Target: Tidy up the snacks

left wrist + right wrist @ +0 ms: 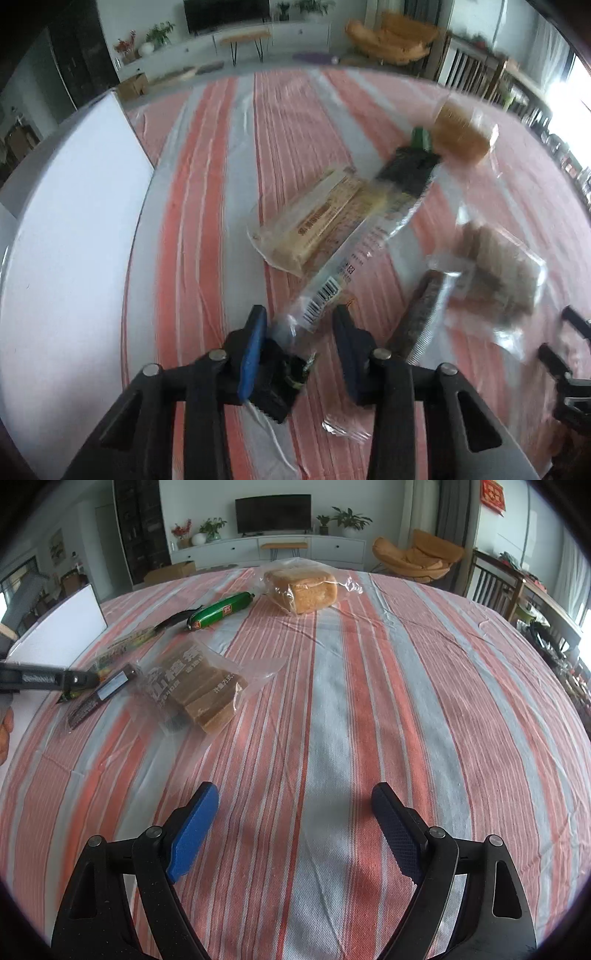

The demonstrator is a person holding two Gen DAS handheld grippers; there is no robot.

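Note:
My left gripper has its jaws apart around the near end of a long clear-and-black snack packet; they do not squeeze it. Under the packet lies a beige wrapped bar. To the right lie a dark thin stick packet and a bag of brown cake slices. A bagged bread loaf and a green sausage lie farther back. My right gripper is open and empty over bare cloth. It sees the brown slices, green sausage and loaf.
A white board or tray lies at the table's left edge, also in the right wrist view. The striped red and grey tablecloth covers the round table. Chairs stand at the right. The left gripper's arm enters from the left.

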